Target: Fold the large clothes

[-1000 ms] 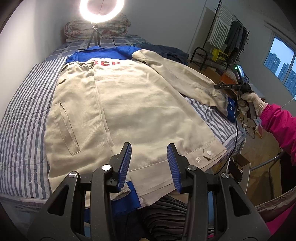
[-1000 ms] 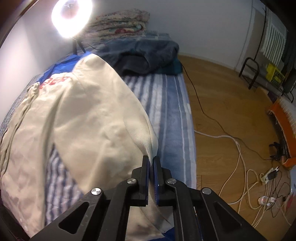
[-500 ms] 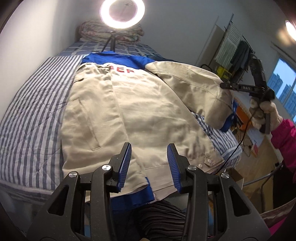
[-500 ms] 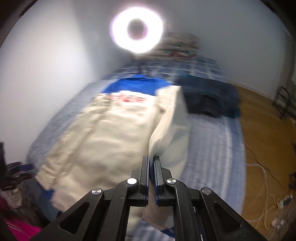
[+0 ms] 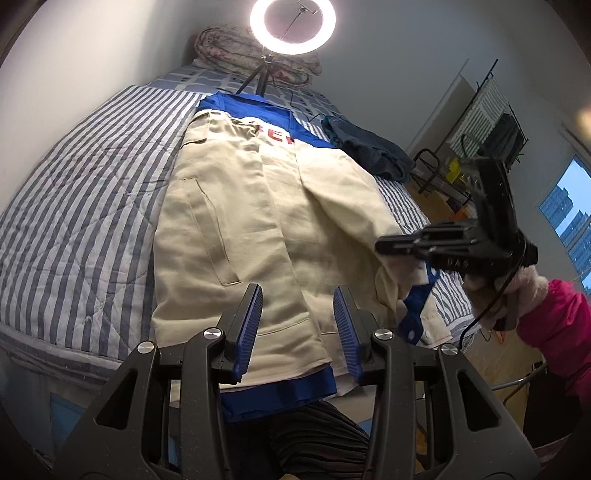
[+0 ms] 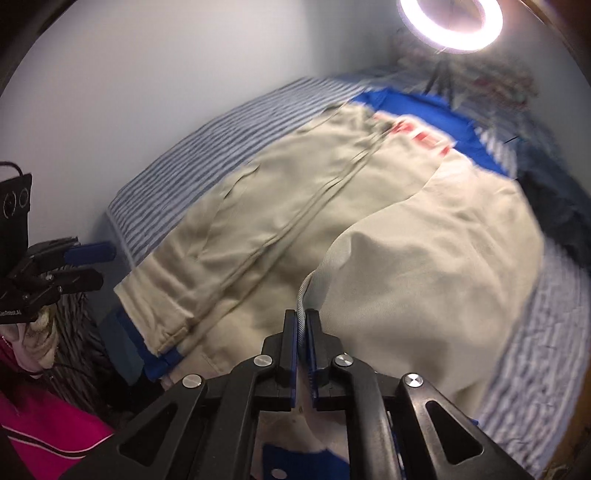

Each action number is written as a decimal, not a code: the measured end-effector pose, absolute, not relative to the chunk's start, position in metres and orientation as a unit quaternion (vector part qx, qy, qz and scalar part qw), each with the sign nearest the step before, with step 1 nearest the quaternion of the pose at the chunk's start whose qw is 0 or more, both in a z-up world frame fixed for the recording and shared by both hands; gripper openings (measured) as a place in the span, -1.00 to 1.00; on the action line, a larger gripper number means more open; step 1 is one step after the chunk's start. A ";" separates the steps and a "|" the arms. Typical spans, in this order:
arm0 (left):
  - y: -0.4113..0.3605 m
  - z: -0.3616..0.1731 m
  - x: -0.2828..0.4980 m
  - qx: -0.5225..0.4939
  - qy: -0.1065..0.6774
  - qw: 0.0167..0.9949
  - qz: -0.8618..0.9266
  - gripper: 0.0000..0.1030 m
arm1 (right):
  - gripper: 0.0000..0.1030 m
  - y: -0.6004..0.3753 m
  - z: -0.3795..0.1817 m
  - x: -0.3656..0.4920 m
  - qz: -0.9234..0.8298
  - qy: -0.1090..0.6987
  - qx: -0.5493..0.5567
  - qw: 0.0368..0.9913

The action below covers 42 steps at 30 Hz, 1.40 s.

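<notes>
Moved since the earlier frames: the sleeve (image 6: 424,258) of the beige jacket (image 5: 236,221), which hung out over the bed's side, now lies carried across the jacket body; the right gripper (image 6: 302,325) has swung in with it.

Right gripper: jaws nearly together on the sleeve's ribbed edge, which stands between the blue pads; they have just been opening slightly, the cloth not yet let go. Held by a gloved hand (image 5: 491,291) with a pink sleeve behind it.

Left gripper (image 5: 297,325): jaws apart, nothing between them, poised above the jacket's hem at the bed's near edge.

Beige jacket: spread flat, front up, on the striped bed (image 5: 81,206), collar end away from the person; blue lining (image 5: 280,398) showing at the hem and cuff, red letters near the collar.

Dark blue garment (image 5: 369,151): heaped on the bed beside the jacket's far shoulder.

Ring light (image 5: 293,26): lit, on a tripod at the bed's far end, folded quilts (image 5: 229,48) behind it.
</notes>
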<state>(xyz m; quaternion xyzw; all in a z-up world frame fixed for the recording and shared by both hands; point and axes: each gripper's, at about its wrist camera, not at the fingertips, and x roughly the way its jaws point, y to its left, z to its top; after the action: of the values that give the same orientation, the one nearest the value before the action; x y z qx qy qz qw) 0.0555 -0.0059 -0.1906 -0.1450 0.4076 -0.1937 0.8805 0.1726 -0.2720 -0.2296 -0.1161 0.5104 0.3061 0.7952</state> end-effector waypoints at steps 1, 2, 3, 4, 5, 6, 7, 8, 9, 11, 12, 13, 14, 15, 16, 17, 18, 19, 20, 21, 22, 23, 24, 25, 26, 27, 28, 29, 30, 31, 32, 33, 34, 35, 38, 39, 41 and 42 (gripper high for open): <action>-0.006 -0.191 0.056 -0.147 0.409 0.879 -0.194 -0.21 | -0.63 -0.271 -0.232 0.172 0.304 0.512 -0.113 0.795; -0.006 -0.191 0.057 -0.149 0.410 0.878 -0.195 -0.21 | -0.25 -0.274 -0.232 0.171 0.302 0.513 -0.106 0.796; -0.006 -0.191 0.057 -0.151 0.411 0.877 -0.197 -0.21 | -0.19 -0.280 -0.229 0.170 0.304 0.510 -0.088 0.800; -0.007 -0.192 0.058 -0.154 0.413 0.875 -0.200 -0.21 | -0.19 -0.287 -0.223 0.166 0.307 0.505 -0.066 0.804; -0.010 -0.192 0.059 -0.157 0.415 0.872 -0.205 -0.21 | -0.21 -0.293 -0.217 0.165 0.308 0.502 -0.049 0.807; -0.012 -0.193 0.061 -0.159 0.418 0.870 -0.209 -0.21 | -0.21 -0.301 -0.213 0.163 0.306 0.497 -0.032 0.811; -0.016 -0.194 0.063 -0.160 0.421 0.867 -0.215 -0.21 | -0.21 -0.315 -0.209 0.157 0.294 0.491 -0.014 0.820; -0.022 -0.196 0.065 -0.164 0.426 0.861 -0.225 -0.21 | -0.21 -0.325 -0.206 0.155 0.283 0.489 -0.004 0.825; -0.026 -0.196 0.067 -0.167 0.430 0.856 -0.233 -0.21 | -0.21 -0.339 -0.206 0.149 0.268 0.489 0.013 0.830; -0.039 -0.198 0.071 -0.177 0.440 0.842 -0.256 -0.20 | -0.19 -0.365 -0.210 0.143 0.240 0.493 0.045 0.835; -0.047 -0.199 0.073 -0.180 0.447 0.834 -0.267 -0.16 | -0.16 -0.379 -0.215 0.138 0.224 0.496 0.064 0.836; -0.056 -0.200 0.075 -0.183 0.452 0.828 -0.278 -0.02 | -0.13 -0.393 -0.221 0.133 0.211 0.498 0.087 0.837; -0.063 -0.200 0.076 -0.186 0.454 0.823 -0.286 0.05 | -0.12 -0.404 -0.225 0.130 0.202 0.498 0.107 0.837; -0.071 -0.199 0.077 -0.189 0.455 0.818 -0.297 0.05 | -0.12 -0.417 -0.232 0.126 0.191 0.498 0.133 0.835; -0.079 -0.198 0.078 -0.191 0.458 0.812 -0.307 0.05 | -0.12 -0.425 -0.236 0.124 0.183 0.498 0.149 0.834; -0.087 -0.196 0.081 -0.193 0.460 0.809 -0.312 0.06 | -0.13 -0.433 -0.241 0.120 0.175 0.497 0.164 0.834; -0.091 -0.195 0.083 -0.194 0.461 0.806 -0.314 0.06 | -0.13 -0.436 -0.246 0.117 0.168 0.498 0.172 0.833; -0.096 -0.193 0.086 -0.197 0.462 0.805 -0.316 0.07 | -0.14 -0.436 -0.249 0.115 0.166 0.499 0.175 0.832; -0.100 -0.191 0.091 -0.201 0.462 0.804 -0.316 0.08 | -0.14 -0.433 -0.253 0.114 0.168 0.501 0.177 0.830; -0.101 -0.189 0.094 -0.206 0.462 0.804 -0.313 0.08 | -0.14 -0.428 -0.257 0.113 0.175 0.503 0.178 0.828; -0.101 -0.187 0.097 -0.211 0.461 0.805 -0.309 0.08 | -0.14 -0.420 -0.259 0.113 0.185 0.504 0.178 0.825; -0.100 -0.186 0.101 -0.216 0.461 0.805 -0.304 0.10 | -0.14 -0.412 -0.261 0.112 0.198 0.504 0.180 0.821; -0.098 -0.185 0.103 -0.221 0.461 0.806 -0.298 0.13 | -0.14 -0.403 -0.264 0.111 0.212 0.506 0.180 0.817; -0.097 -0.186 0.105 -0.224 0.463 0.807 -0.292 0.19 | -0.14 -0.391 -0.267 0.109 0.229 0.510 0.177 0.810; -0.095 -0.188 0.108 -0.224 0.468 0.806 -0.284 0.20 | -0.14 -0.377 -0.271 0.106 0.246 0.518 0.166 0.802; -0.093 -0.191 0.110 -0.226 0.473 0.804 -0.281 0.20 | -0.14 -0.365 -0.274 0.102 0.260 0.525 0.151 0.796; -0.091 -0.194 0.112 -0.230 0.481 0.799 -0.278 0.20 | -0.14 -0.350 -0.276 0.099 0.277 0.531 0.130 0.790; -0.090 -0.198 0.113 -0.229 0.488 0.797 -0.273 0.20 | -0.14 -0.344 -0.276 0.096 0.287 0.533 0.119 0.787; -0.090 -0.202 0.114 -0.223 0.494 0.797 -0.267 0.20 | -0.14 -0.339 -0.274 0.093 0.298 0.531 0.107 0.786; -0.092 -0.206 0.115 -0.214 0.502 0.796 -0.260 0.20 | -0.14 -0.339 -0.271 0.091 0.306 0.523 0.104 0.788; -0.093 -0.210 0.116 -0.209 0.508 0.795 -0.257 0.20 | -0.14 -0.343 -0.268 0.090 0.306 0.517 0.106 0.792; -0.096 -0.216 0.115 -0.206 0.516 0.791 -0.258 0.21 | -0.14 -0.351 -0.265 0.092 0.299 0.511 0.113 0.798; -0.098 -0.221 0.114 -0.202 0.523 0.786 -0.259 0.20 | -0.14 -0.363 -0.263 0.096 0.285 0.506 0.124 0.805; -0.103 -0.227 0.112 -0.198 0.531 0.781 -0.262 0.20 | -0.14 -0.374 -0.262 0.098 0.272 0.502 0.133 0.810; -0.116 -0.237 0.106 -0.178 0.545 0.772 -0.273 0.20 | -0.03 -0.412 -0.266 0.117 0.218 0.495 0.168 0.824; -0.121 -0.240 0.105 -0.165 0.550 0.773 -0.271 0.19 | 0.00 -0.422 -0.269 0.124 0.208 0.495 0.176 0.825; -0.129 -0.249 0.103 -0.155 0.563 0.764 -0.276 -0.31 | 0.04 -0.437 -0.282 0.144 0.193 0.503 0.199 0.818; -0.131 -0.254 0.103 -0.157 0.569 0.758 -0.280 -0.45 | 0.04 -0.442 -0.290 0.153 0.188 0.506 0.213 0.814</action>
<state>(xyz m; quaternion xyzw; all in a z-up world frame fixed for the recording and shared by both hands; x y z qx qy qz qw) 0.1028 -0.1306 -0.2536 -0.1566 0.5685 -0.2798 0.7576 0.1531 -0.4421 -0.2902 0.2134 0.5061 0.1883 0.8142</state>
